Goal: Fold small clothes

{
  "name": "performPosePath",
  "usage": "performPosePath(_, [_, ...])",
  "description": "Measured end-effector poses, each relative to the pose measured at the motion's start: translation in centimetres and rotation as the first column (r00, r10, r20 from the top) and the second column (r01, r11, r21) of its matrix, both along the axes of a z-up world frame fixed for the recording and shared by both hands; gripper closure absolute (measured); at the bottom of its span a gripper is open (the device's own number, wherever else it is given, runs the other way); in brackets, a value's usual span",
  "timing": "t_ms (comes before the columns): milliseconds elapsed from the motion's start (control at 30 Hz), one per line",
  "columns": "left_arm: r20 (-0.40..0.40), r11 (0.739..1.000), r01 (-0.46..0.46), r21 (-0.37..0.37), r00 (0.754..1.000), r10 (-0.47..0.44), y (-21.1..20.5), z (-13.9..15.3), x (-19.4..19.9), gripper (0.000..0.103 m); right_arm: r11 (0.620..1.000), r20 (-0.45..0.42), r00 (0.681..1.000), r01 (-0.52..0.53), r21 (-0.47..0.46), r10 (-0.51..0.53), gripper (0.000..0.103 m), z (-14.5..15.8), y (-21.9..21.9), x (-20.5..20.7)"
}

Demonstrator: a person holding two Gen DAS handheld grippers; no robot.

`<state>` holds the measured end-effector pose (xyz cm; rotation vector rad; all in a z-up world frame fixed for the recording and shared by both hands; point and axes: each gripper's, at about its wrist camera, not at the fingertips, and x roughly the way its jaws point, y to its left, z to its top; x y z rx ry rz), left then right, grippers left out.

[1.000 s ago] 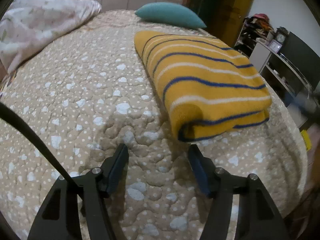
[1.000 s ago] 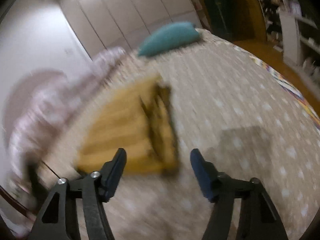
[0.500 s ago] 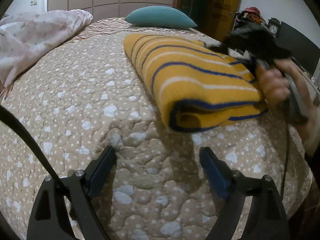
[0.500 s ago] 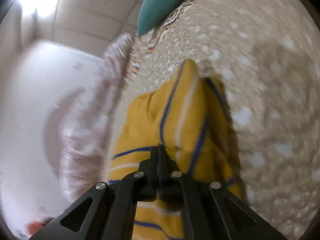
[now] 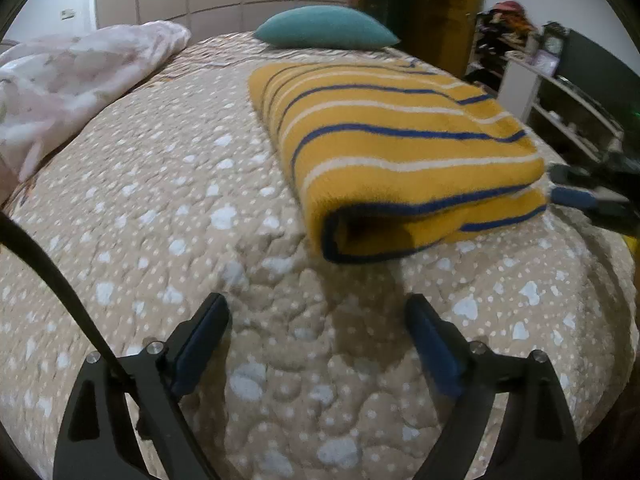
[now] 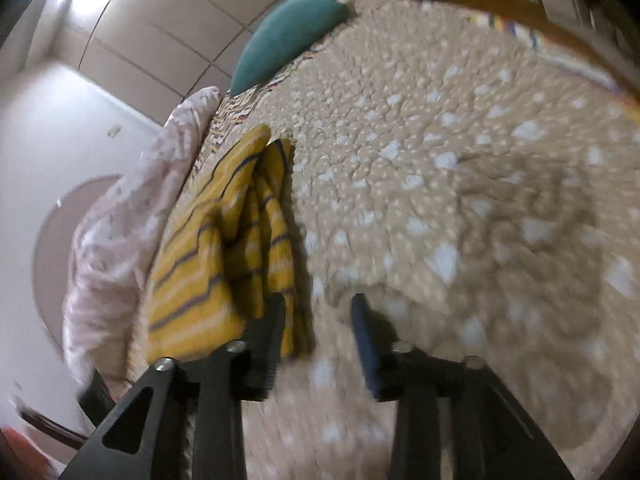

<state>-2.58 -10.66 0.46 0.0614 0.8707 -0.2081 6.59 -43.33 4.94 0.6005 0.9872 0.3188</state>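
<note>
A yellow garment with blue and white stripes (image 5: 392, 148) lies folded on the beige dotted bedspread (image 5: 168, 208). My left gripper (image 5: 316, 340) is open and empty, low over the bedspread a little in front of the garment's near folded edge. My right gripper (image 6: 318, 320) is open and empty at the garment's right edge; the garment (image 6: 224, 248) lies to its left, its layered edges showing. The right gripper also shows in the left wrist view (image 5: 576, 196), beside the garment's right corner.
A teal pillow (image 5: 324, 32) lies at the head of the bed. A pale floral blanket (image 5: 64, 76) is bunched along the left side. Shelves and a dark screen (image 5: 580, 92) stand beyond the bed's right edge. The right wrist view is blurred.
My right gripper was shut on the garment's edge half a second ago; it has let go, opened and drawn back. The left gripper has stayed open, shifting slightly.
</note>
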Motion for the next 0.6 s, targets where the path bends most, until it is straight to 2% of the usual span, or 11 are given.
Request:
performPosePath(100, [-0.015,0.998,-0.060,0.014,0.998,0.060,-0.3,-0.1,-1.1,0.008,0.995,0.030,0.999,-0.014,-0.100,0.017,0.062,0.2,0.9,-2.1])
performPosePath(200, [-0.014,0.994,-0.106,0.022,0.994,0.106,-0.4,-0.2,-2.1,0.004,0.973,0.045,0.999,0.000,-0.230,0.010,0.062,-0.5,1.9,-2.8])
performPosePath(300, [-0.036,0.992,-0.123,0.015,0.992,0.123,-0.3,-0.3,-2.4,0.000,0.965,0.080,0.997,0.020,-0.263,0.001,0.061,-1.4,2.1,-3.7])
performPosePath(467, [-0.066,0.991,-0.133,0.002,0.989,0.133,-0.1,-0.3,-2.3,0.000,0.948,0.136,0.991,0.060,-0.312,-0.018,0.058,-1.7,2.8,-5.6])
performPosePath(533, [-0.055,0.990,-0.142,0.006,0.988,0.142,-0.1,-0.3,-2.2,0.000,0.934,0.163,0.987,0.067,-0.350,-0.010,0.053,-1.7,3.3,-6.6])
performPosePath(600, [-0.033,0.989,-0.147,0.012,0.989,0.147,-0.3,-0.4,-2.5,0.000,0.924,0.182,0.983,0.068,-0.377,0.002,0.043,-1.5,3.7,-7.9])
